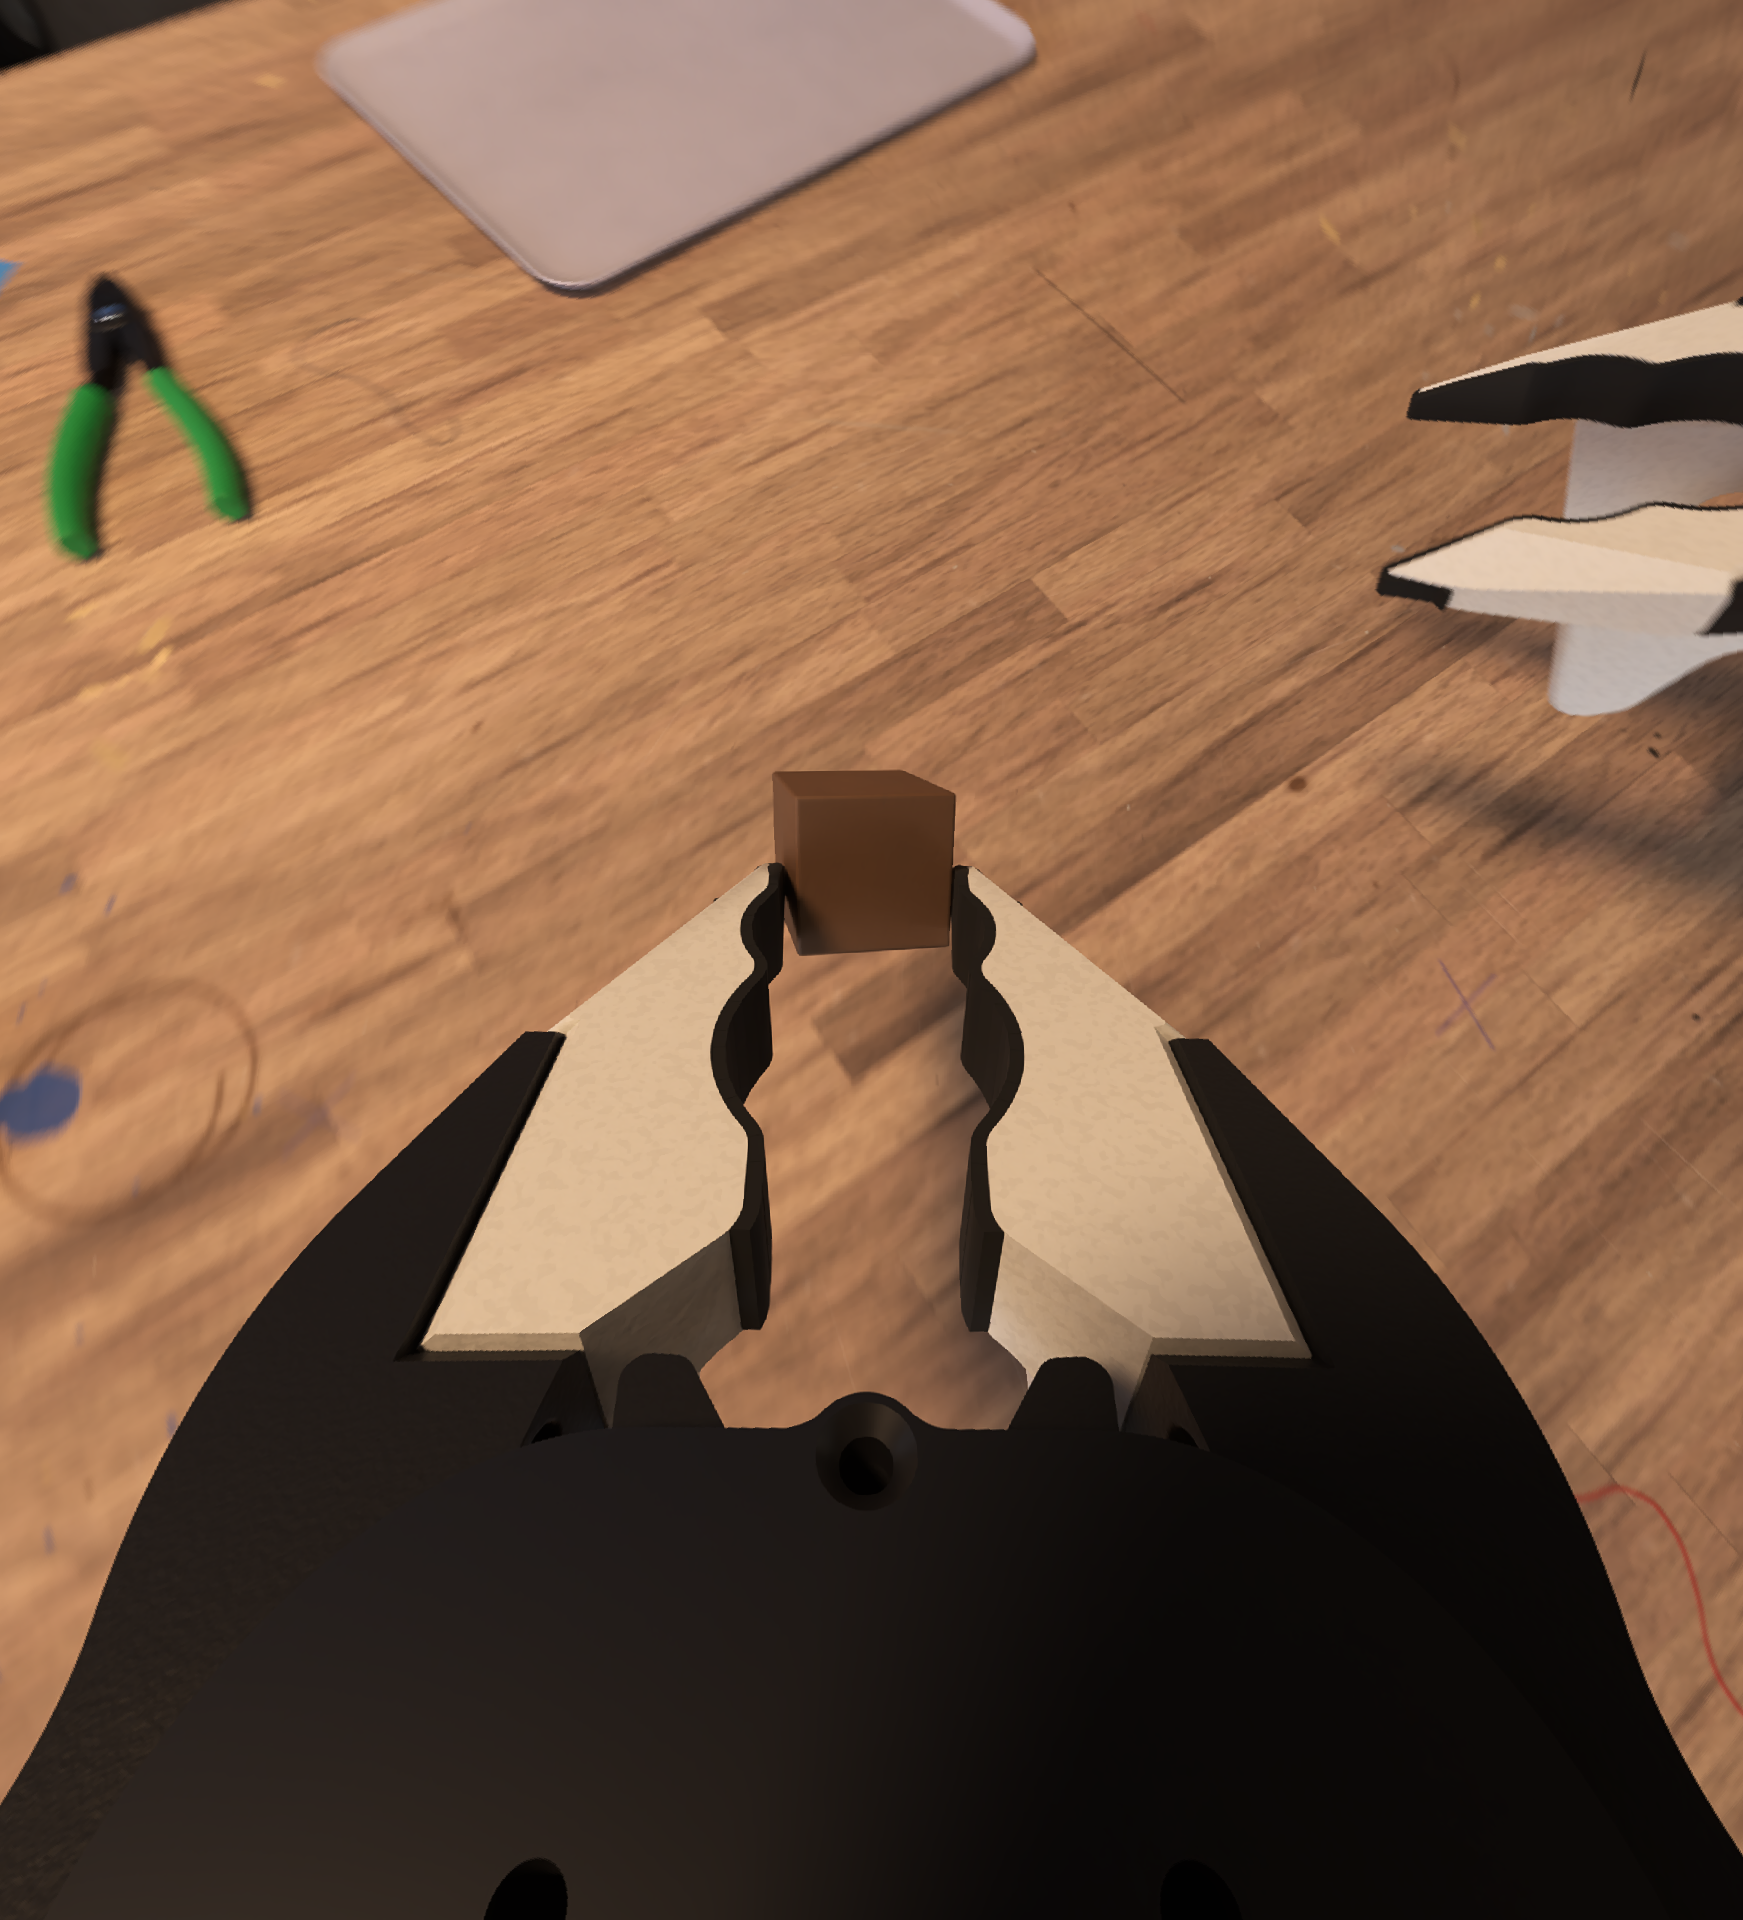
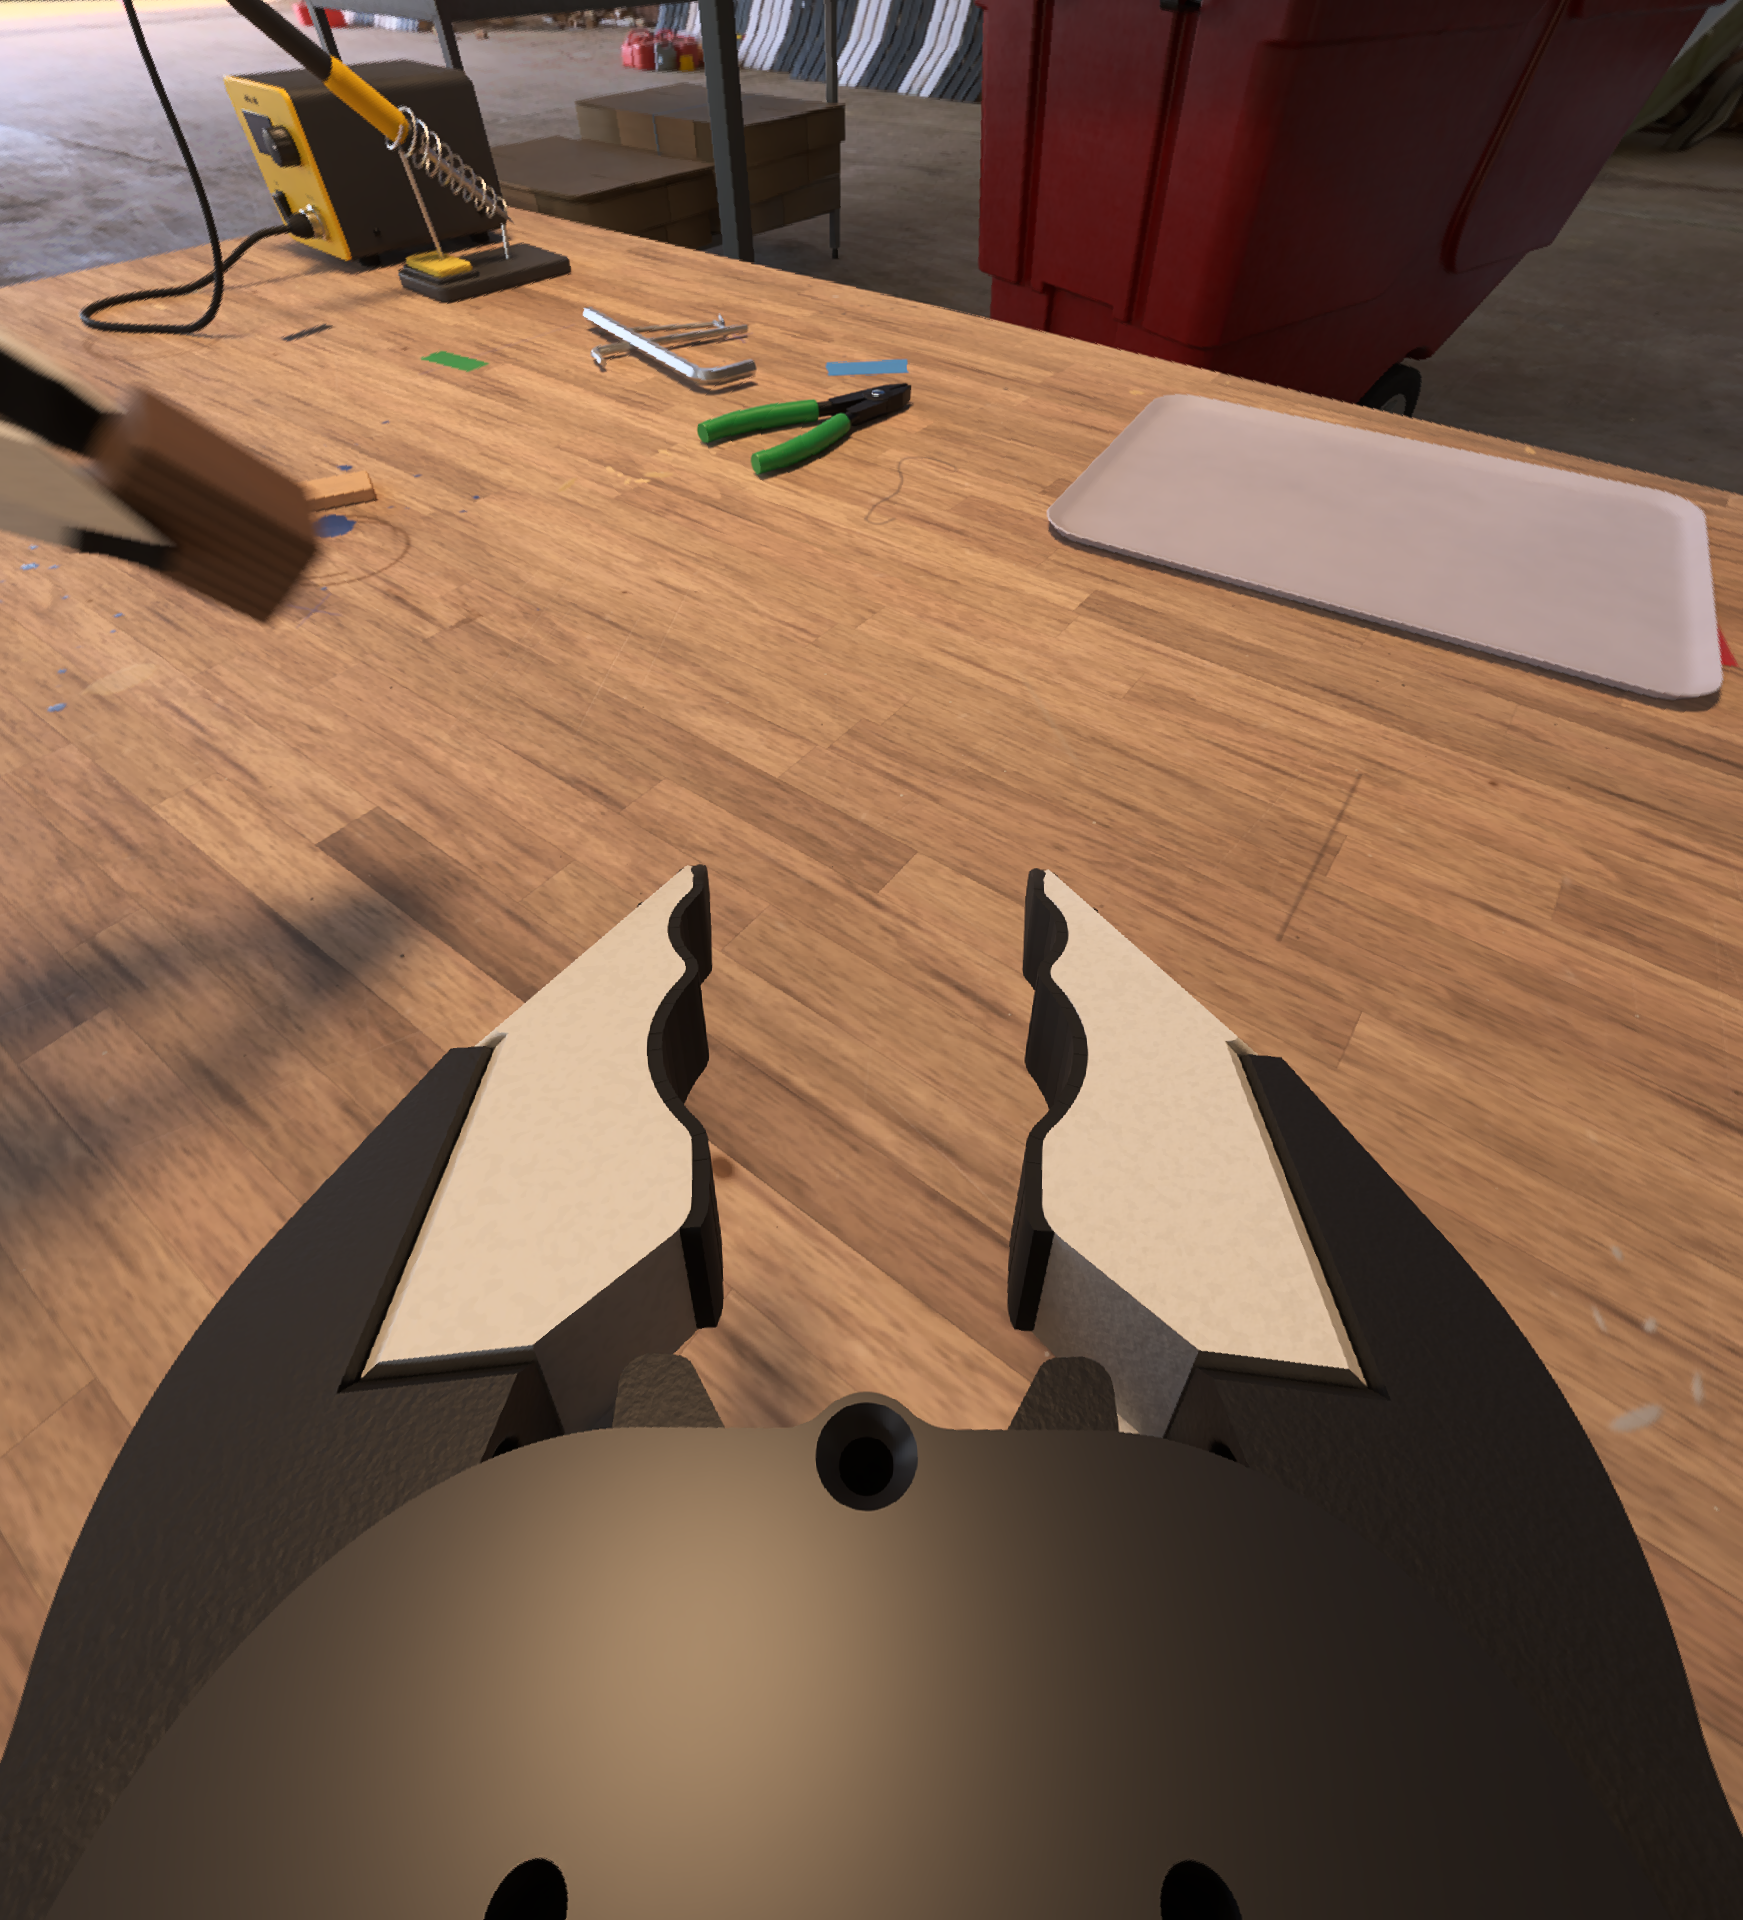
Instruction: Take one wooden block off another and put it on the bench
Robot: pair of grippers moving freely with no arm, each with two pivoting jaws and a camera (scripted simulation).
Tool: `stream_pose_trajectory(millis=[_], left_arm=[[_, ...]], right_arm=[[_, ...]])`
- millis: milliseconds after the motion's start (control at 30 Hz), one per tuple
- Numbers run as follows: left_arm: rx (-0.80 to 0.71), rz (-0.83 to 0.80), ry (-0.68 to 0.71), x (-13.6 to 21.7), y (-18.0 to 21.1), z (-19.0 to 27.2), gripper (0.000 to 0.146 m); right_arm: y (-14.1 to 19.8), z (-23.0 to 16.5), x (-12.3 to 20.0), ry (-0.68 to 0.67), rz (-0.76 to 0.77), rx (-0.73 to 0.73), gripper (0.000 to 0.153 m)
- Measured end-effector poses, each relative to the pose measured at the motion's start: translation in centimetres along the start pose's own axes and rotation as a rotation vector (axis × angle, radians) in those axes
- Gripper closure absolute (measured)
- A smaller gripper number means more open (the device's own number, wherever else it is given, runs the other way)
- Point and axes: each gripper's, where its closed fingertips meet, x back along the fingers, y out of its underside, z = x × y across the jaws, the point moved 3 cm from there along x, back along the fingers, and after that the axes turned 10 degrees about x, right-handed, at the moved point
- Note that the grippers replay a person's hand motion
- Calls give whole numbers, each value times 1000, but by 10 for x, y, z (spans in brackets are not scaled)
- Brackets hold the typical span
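We hold the wooden block [image 1: 865, 868] pinched at its side faces in our left gripper [image 1: 865, 904] above the counter [image 1: 1054, 499], right gripper [image 2: 867, 904] spread empty; it looks light, rigid and smooth-faced, so flat opposite sides suit best.

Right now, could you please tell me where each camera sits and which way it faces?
Left wrist view: on the left gripper, angled down at the bench; own fingers clamp a wooden block.
Right wrist view: on the right gripper, facing across the bench; own fingers apart, empty.
Shared: block, green pliers, tray.
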Motion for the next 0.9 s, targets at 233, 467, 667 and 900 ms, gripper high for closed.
stream_pose_trajectory(millis=[233,467,667,900], left_arm=[[-110,-303,115,-103,-70,7,114],[-134,-571,125,-179,-86,-4,114],[-147,-659,107,-203,-80,-6,114],[-92,-695,145,-206,-77,-7,114]], right_arm=[[0,5,2,0,11,-16,92],[-2,8,5,1,23,-21,92],[0,12,6,0,20,-33,92],[2,13,6,-1,19,-37,92]])
